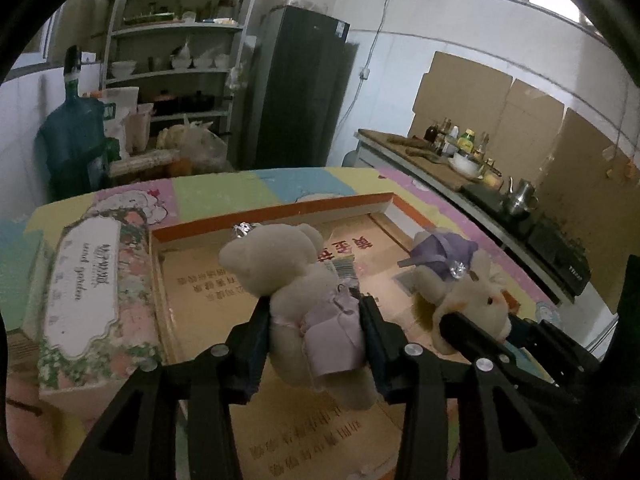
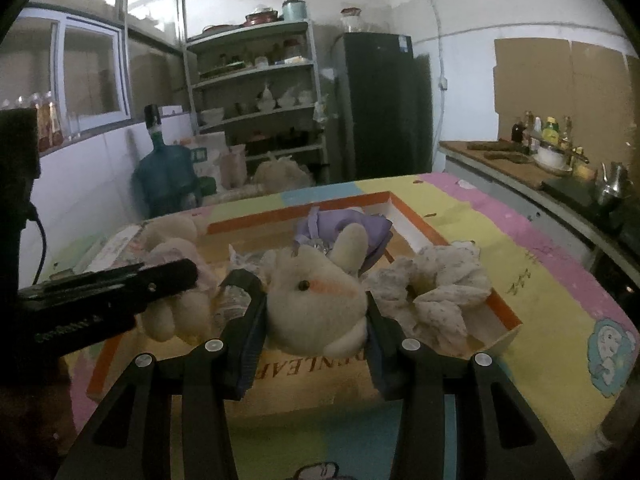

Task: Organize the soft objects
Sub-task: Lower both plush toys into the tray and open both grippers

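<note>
**Two plush toys, each pinched in a claw over the tray**

Two soft toys hang above the shallow orange-rimmed tray (image 1: pixel 280 210) that lies on the pastel worktop (image 2: pixel 552 280). At far left, beside the tray, sits a floral box (image 1: pixel 88 280).

The left claw (image 1: pixel 316 320) is clenched on the bear (image 1: pixel 296 280), its fingers (image 1: pixel 256 340) pressing the waist through the pale pink dress. The stuffing gives visibly there, so the toy is light and squashy. The torso looks like the best place to hold it; an ear, a limb or the dress alone would likely let it swing or slide out.

Further right, the right claw (image 2: pixel 316 312) is clamped on the rabbit (image 2: pixel 316 300) by its head, with the purple dress (image 2: pixel 348 228) trailing behind towards the tray's far wall. A head grip should hold on something this light, though the body may dangle and twist on release.

At the tray's right edge lies a crumpled scrunchie (image 2: pixel 436 288), limp fabric that I judge needs a pinch through its bunched folds.

None of these looks fragile; slipping is the main risk.
</note>
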Available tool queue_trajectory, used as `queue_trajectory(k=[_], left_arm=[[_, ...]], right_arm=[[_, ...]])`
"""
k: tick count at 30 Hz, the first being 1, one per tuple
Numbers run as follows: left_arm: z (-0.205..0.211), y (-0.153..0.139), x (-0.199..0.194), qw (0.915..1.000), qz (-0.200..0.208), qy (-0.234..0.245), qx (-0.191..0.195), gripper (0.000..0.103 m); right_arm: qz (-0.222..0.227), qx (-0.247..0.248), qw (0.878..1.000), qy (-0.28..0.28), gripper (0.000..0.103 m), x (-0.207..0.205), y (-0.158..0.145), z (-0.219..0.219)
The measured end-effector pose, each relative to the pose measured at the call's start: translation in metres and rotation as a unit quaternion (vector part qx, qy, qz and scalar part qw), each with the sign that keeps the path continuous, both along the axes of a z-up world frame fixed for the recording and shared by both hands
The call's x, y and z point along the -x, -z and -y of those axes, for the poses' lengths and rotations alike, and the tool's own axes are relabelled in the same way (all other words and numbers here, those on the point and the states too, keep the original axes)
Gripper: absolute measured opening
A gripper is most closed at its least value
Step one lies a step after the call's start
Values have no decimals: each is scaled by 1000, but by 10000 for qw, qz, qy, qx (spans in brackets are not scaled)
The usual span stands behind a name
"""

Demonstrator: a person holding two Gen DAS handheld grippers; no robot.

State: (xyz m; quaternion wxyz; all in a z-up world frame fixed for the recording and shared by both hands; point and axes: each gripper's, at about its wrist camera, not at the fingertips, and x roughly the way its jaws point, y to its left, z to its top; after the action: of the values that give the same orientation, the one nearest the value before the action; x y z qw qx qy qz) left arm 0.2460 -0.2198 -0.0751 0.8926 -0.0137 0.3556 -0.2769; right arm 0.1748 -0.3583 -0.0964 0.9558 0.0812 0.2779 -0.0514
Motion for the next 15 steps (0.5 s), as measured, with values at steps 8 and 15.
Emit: queue_trajectory(k=[8, 15], left_arm=[[3, 4, -8, 10000, -79, -49, -28, 55], [13, 6, -3, 9999, 25, 0, -154, 74]], right_arm=[[-165, -115, 9997, -133, 48, -13, 12, 8], [-243, -130, 9995, -149, 50, -16, 13, 10]])
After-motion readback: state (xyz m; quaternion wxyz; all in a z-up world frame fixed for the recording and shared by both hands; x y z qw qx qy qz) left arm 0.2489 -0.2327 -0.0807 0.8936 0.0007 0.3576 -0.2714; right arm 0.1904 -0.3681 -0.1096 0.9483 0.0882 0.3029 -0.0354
